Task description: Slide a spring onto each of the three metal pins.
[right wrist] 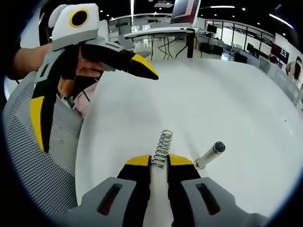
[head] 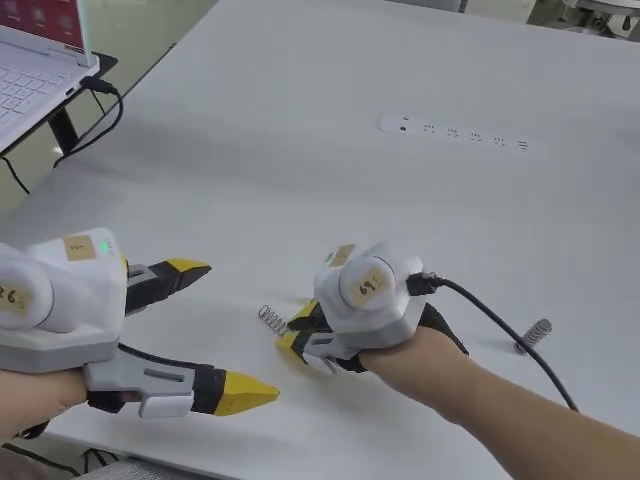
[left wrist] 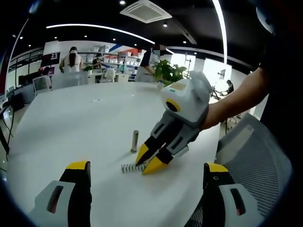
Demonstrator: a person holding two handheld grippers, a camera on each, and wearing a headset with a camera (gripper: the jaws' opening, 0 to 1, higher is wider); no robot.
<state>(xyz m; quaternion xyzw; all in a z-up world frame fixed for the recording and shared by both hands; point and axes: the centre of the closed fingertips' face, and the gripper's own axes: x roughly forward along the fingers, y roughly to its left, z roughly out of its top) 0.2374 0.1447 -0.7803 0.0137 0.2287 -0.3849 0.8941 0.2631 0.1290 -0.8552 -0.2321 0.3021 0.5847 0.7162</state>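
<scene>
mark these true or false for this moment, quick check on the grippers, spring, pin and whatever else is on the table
1. The right gripper is shut on a spring. True.
2. The left gripper grips a pin. False: it is open and holds nothing.
3. The held spring is already threaded over the pin. False: the pin stands bare beside the spring, apart from it.
4. A power strip lies on the table, beyond both grippers in the head view. True.
</scene>
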